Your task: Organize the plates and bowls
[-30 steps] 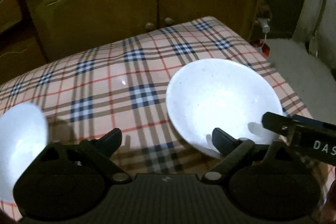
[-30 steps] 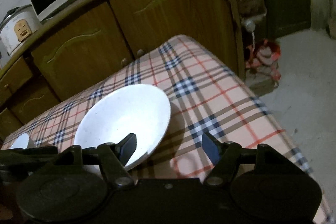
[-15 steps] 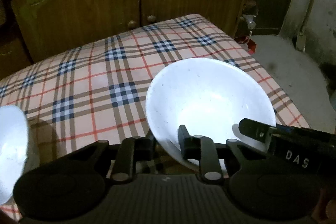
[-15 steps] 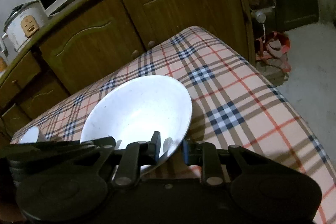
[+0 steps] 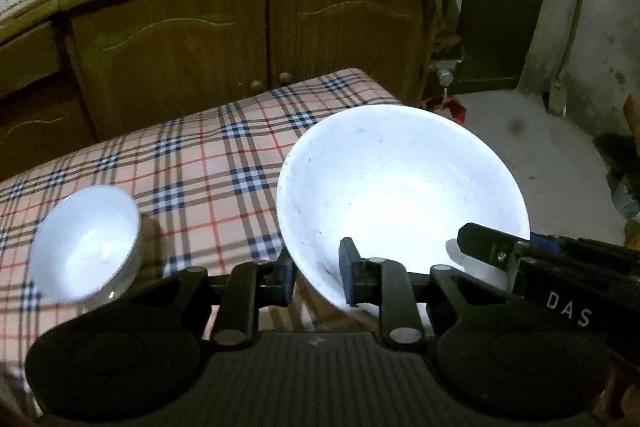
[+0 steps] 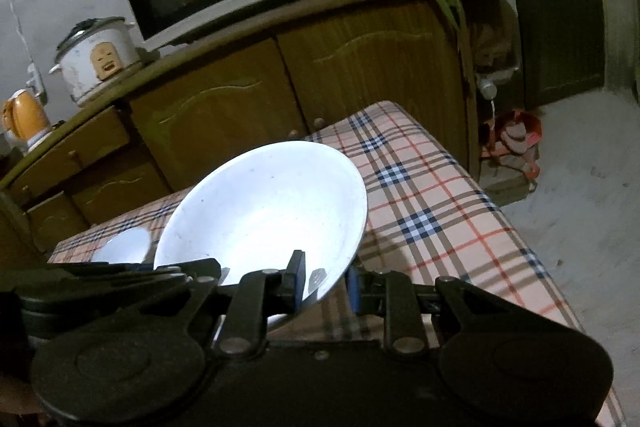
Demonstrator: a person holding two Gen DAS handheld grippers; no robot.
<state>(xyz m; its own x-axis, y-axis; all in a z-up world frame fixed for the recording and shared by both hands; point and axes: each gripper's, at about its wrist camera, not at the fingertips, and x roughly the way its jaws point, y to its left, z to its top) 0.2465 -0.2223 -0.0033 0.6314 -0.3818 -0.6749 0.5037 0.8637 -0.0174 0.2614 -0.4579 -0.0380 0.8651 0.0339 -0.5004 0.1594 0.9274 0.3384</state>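
Both grippers, wide open a second back, have clamped and lifted; left view: left gripper (image 5: 316, 277) pinches the big bowl (image 5: 400, 195) rim, clear of the table (image 5: 192, 163), small bowl (image 5: 86, 241) resting beside; right view: right gripper (image 6: 324, 285) nips the opposite rim (image 6: 320, 283), sharing the load, probably to keep it level.

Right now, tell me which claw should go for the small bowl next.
Left, though hedged: both claws are clamped on the big bowl's rim. The small bowl sits on the plaid cloth beside the left claw; from the right claw it lies beyond the big bowl.
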